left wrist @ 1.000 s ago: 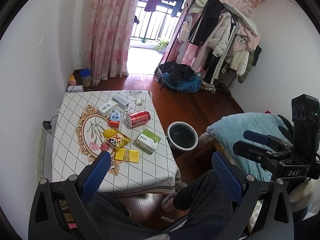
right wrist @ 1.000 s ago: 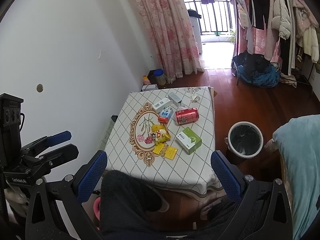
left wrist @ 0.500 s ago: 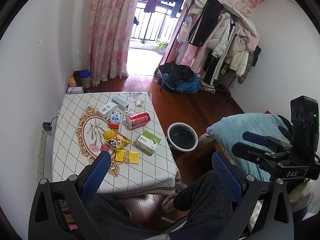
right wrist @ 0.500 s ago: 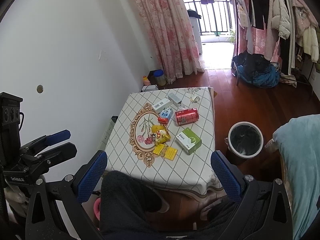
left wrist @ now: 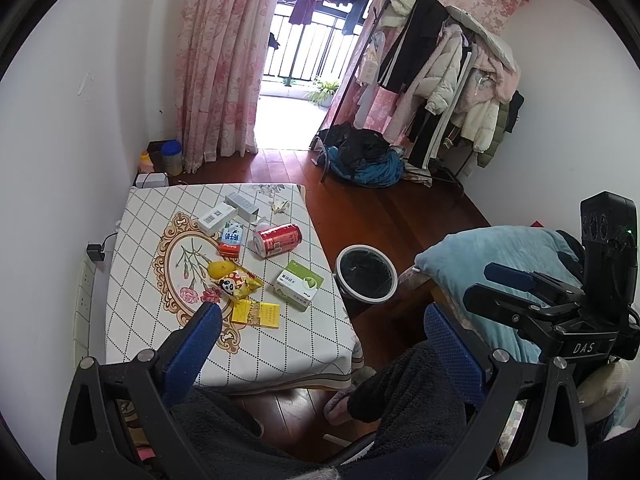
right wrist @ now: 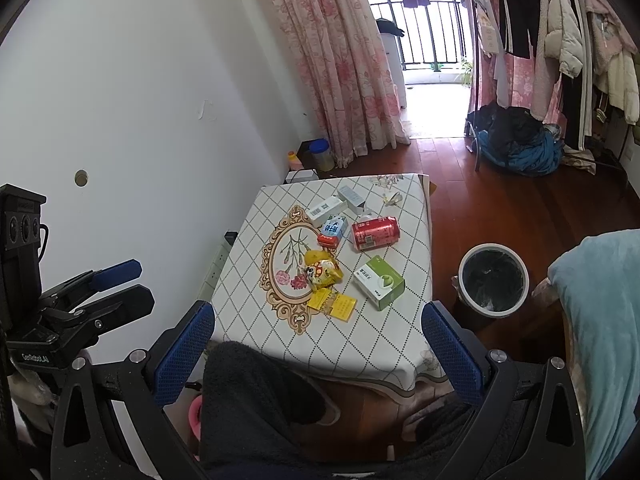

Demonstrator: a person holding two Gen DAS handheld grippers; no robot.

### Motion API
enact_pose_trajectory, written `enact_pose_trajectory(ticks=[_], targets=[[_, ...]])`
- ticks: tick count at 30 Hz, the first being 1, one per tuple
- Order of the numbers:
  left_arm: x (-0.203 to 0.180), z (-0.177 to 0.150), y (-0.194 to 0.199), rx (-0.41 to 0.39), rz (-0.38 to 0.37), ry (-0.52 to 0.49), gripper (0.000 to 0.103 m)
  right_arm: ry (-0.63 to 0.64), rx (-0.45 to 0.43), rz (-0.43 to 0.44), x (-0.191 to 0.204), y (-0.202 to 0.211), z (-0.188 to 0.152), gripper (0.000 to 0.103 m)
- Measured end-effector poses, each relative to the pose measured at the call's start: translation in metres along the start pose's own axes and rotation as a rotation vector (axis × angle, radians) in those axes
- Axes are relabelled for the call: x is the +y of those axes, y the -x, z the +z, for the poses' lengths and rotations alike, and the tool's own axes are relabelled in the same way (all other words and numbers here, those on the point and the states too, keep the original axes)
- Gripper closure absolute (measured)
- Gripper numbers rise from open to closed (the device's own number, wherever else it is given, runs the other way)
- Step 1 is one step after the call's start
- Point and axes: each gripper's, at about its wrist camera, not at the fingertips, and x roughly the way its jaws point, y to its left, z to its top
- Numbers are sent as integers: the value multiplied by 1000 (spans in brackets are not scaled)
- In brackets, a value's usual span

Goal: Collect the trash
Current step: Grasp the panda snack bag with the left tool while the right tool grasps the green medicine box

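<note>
Cluttering the checked table (left wrist: 168, 216): red can (left wrist: 279, 239), boxes.

White walls (right wrist: 120, 80) enclosed a room with a dark red wooden floor (right wrist: 500, 208), and daylight came in through a balcony door (left wrist: 296, 60) with black railings, flanked by pink floral curtains (left wrist: 220, 60). A low table (left wrist: 140, 216) under a white diamond-patterned cloth stood against the left wall, beside wall sockets (left wrist: 82, 300). On the right a clothes rack (left wrist: 448, 80) hung full of coats, with a heap of dark and blue clothes (left wrist: 364, 160) on the floor below, and a light blue blanket (left wrist: 500, 252) lay near the lower right.
</note>
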Motion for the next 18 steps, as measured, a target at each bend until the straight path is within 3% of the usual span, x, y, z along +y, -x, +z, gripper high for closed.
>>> enact_pose_trajectory(ticks=[8,14,18], targets=[[7,3,-5,2,36,10,0,-7,0,-1,-1,-3,0,0],[50,7,-63,16,370,60,0,-29,36,-63,-12,-50,4,0],[97,-4,-130,109,503,123,0,-40,124,-103,-36,-120,7,0]])
